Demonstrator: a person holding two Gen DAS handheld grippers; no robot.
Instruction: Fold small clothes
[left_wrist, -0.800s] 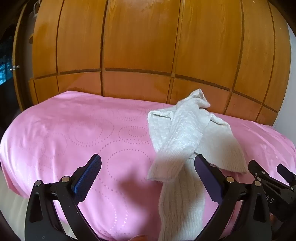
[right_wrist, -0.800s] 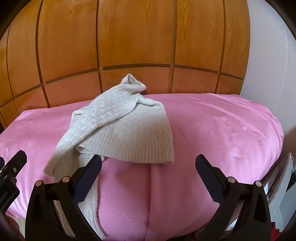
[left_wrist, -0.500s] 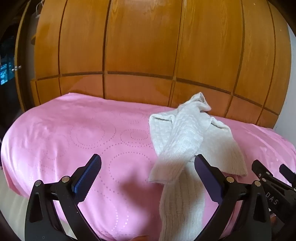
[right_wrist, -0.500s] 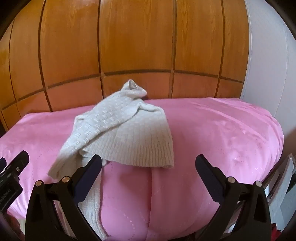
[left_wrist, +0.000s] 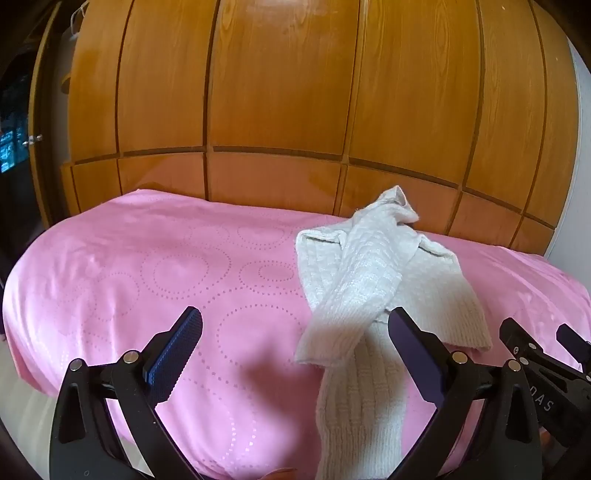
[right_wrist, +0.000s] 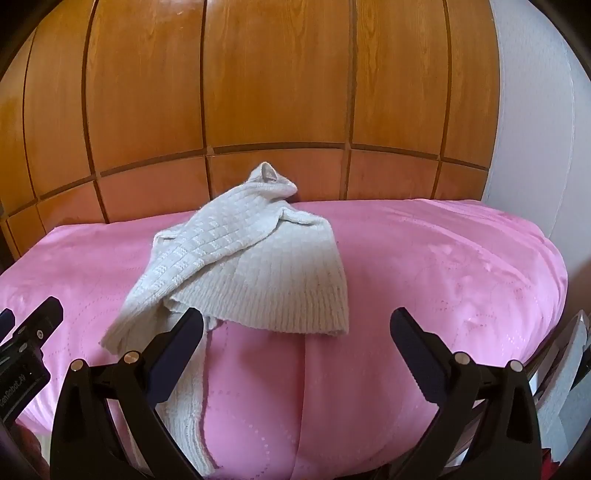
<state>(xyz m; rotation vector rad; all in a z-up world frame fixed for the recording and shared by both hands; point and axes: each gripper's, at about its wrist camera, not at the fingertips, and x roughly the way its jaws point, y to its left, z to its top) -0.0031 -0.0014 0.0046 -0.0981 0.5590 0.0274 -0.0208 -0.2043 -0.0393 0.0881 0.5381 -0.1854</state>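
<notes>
A cream knit sweater (left_wrist: 373, 273) lies crumpled on the pink bed (left_wrist: 155, 266), one sleeve hanging over the near edge. The left gripper (left_wrist: 295, 328) and right gripper (right_wrist: 295, 328) hover spread wide, holding nothing. Bare bedspread flanks the sweater, with wooden panelling (right_wrist: 258, 92) behind

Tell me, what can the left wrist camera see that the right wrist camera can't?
Only the left wrist view shows a dark doorway at far left and dotted circles across the pink cover's broad left side. Only the right wrist view shows the white wall and the cover's bare right side. Both show the white knit sweater lying crumpled on the pink bedspread before the wooden wardrobe, with open fingers.
</notes>
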